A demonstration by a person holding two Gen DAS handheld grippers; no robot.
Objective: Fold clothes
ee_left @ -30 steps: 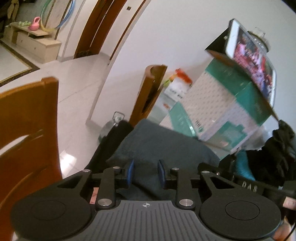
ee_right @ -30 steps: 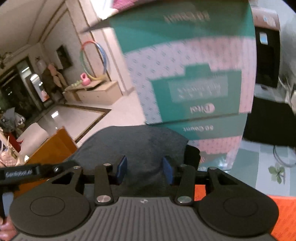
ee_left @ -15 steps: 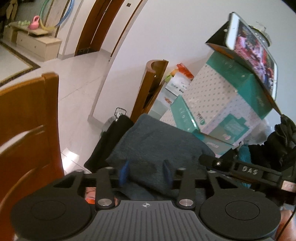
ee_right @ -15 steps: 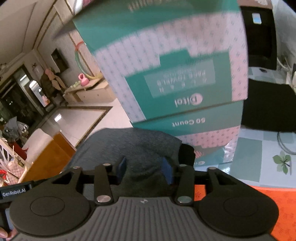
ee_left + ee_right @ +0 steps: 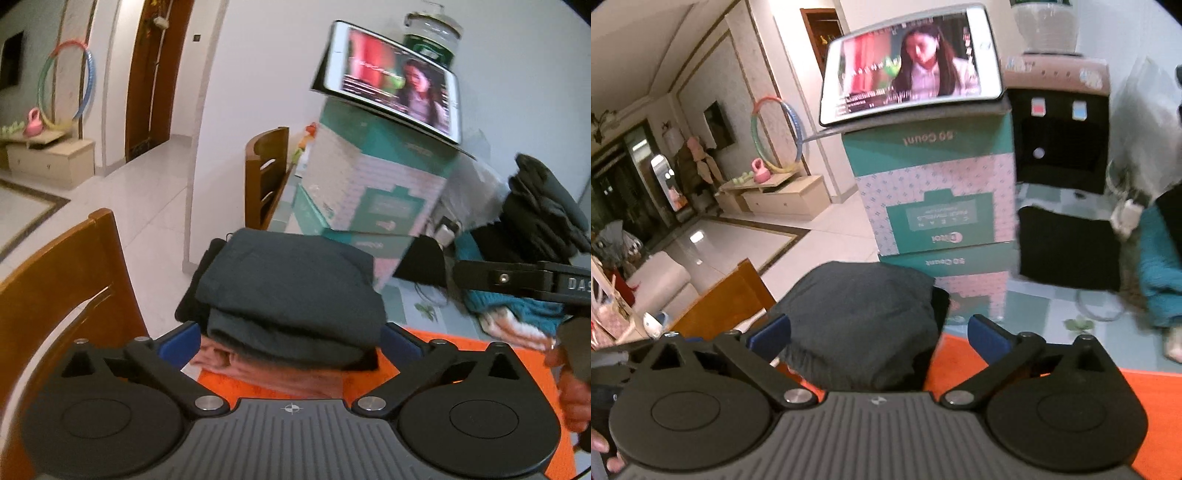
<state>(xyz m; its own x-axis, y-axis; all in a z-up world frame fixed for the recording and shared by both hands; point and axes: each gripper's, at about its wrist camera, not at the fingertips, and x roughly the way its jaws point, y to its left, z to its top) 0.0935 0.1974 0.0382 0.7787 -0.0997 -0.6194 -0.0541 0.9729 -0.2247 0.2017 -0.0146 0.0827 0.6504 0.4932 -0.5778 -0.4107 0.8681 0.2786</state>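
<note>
A folded dark grey garment [image 5: 291, 291] lies on top of a stack, with a pinkish garment [image 5: 269, 373] under it, on the orange mat [image 5: 461, 354]. My left gripper [image 5: 290, 341] is just in front of the stack. Its jaws are opening wide and its blue pads [image 5: 181, 341] stand off the cloth on both sides. The right wrist view shows the same dark grey garment [image 5: 860, 325]. My right gripper [image 5: 879, 336] is also opening, with its pads clear of the fabric and nothing held. The right gripper's arm [image 5: 517, 280] crosses the right of the left view.
A teal and pink box [image 5: 373, 188] with a playing phone [image 5: 395, 88] on top stands behind the stack. Loose dark clothes [image 5: 543, 214] and a teal knit [image 5: 1160, 266] lie at the right. Wooden chairs [image 5: 55, 295] flank the table's left edge. A water dispenser [image 5: 1060, 122] stands behind.
Both grippers went from nearly shut on the dark grey garment to wide open, letting it go. Both drew back and up, so the stack now looks smaller.
</note>
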